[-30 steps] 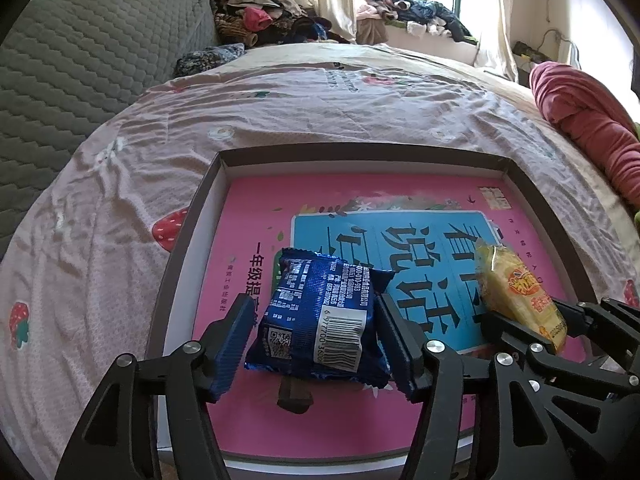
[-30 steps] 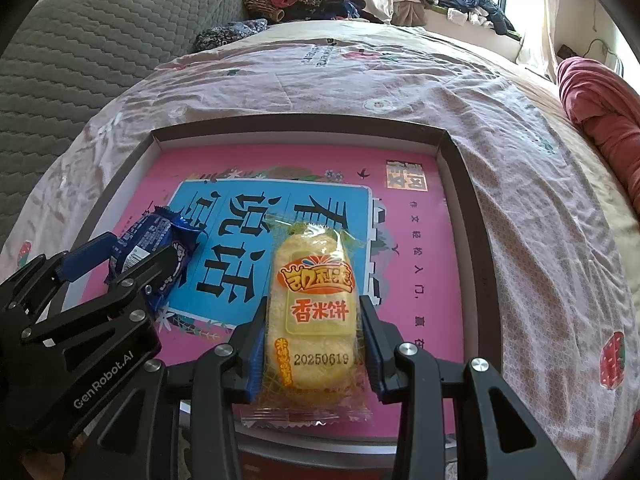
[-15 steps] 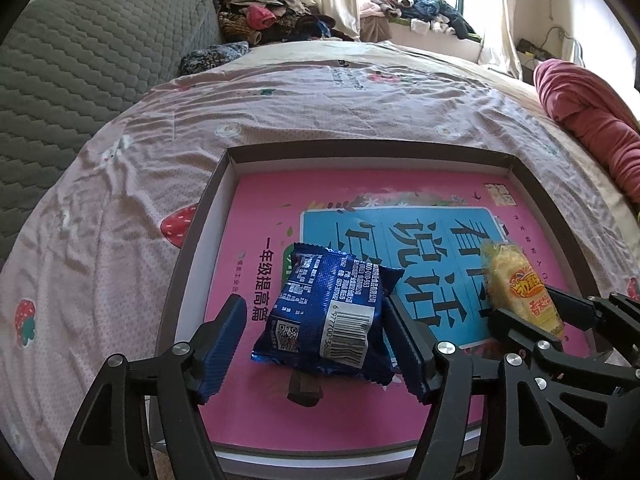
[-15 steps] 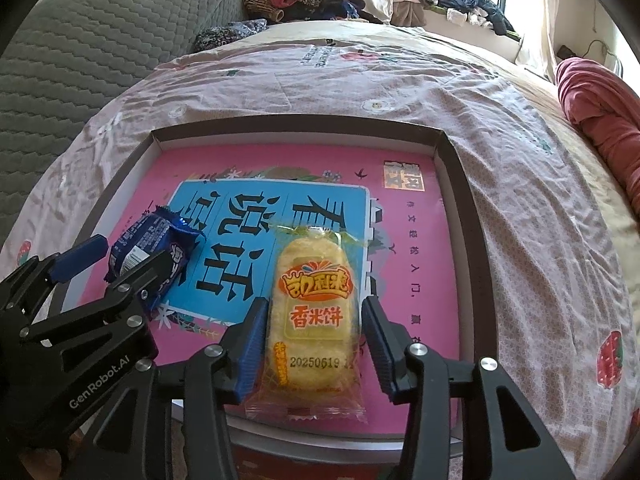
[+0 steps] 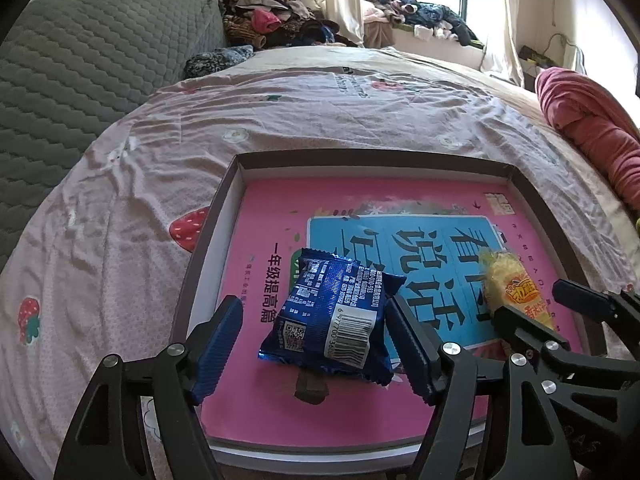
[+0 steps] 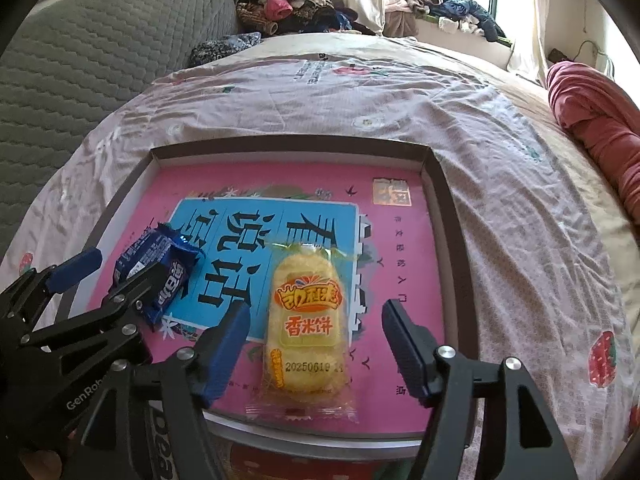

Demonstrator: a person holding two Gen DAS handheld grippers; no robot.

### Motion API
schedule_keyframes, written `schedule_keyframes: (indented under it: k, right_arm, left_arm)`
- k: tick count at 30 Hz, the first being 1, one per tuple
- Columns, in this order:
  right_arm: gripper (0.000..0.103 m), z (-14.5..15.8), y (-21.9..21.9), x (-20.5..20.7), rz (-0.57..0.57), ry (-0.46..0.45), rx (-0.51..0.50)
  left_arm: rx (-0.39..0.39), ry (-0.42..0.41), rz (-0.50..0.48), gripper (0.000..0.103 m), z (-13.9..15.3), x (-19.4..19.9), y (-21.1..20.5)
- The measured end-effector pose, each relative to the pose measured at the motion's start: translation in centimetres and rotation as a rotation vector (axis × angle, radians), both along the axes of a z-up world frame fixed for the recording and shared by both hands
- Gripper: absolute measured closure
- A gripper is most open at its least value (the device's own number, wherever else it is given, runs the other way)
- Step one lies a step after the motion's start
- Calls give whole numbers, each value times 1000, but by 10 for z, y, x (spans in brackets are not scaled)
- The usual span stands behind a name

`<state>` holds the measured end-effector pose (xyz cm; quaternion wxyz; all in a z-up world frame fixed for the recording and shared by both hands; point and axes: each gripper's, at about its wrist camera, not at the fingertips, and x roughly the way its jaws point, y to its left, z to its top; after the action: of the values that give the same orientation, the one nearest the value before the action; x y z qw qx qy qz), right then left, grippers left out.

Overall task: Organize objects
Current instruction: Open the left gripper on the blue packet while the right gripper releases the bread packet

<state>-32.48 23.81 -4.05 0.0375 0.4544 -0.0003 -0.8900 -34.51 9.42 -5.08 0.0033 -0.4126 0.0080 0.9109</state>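
1. Your left tongs (image 5: 316, 344) are spread wide. The blue packet (image 5: 332, 320) lies between the two fingers, barcode side up. The right finger (image 5: 408, 344) sits just beside the packet's edge; whether it touches, you cannot tell. The left finger stands apart from it.
2. Your right tongs (image 6: 316, 344) are also spread, with the yellow packet (image 6: 306, 332) lying lengthwise between the fingers and touching neither.
3. Both packets rest flat on a pink book (image 6: 400, 240) with a blue panel of Chinese characters.
4. The book lies inside a shallow tray (image 6: 444, 216) with a dark rim.
5. The blue packet is at the tray's near left, the yellow packet near the middle of its front edge.
6. The tray sits on a bed (image 5: 320, 112) covered by a pale sheet printed with strawberries.
7. A grey quilted headboard (image 5: 80, 60) stands to the left, a red blanket (image 5: 592, 132) lies to the right, and clothes (image 5: 272, 20) are heaped at the far side.
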Motion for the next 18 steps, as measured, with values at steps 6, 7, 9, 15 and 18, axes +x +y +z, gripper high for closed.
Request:
schedule_keyframes:
  k: [6, 7, 9, 15, 18]
  right_arm:
    - [35, 2, -1, 2, 5, 7, -3]
    - [35, 3, -1, 2, 4, 9, -5]
    - [35, 4, -1, 3, 3, 15, -9]
    - [35, 9, 2, 5, 0, 24, -18]
    - [35, 10, 4, 6, -4, 28, -18]
  left_arm:
    - [-17, 0, 11, 26, 1, 1, 0]
    - [-20, -1, 15, 26, 1, 1, 0]
    - [-28, 1, 13, 26, 2, 3, 1]
    - [-27, 5, 6, 25, 6, 6, 2]
    - [-26, 9, 12, 24, 8, 8, 2]
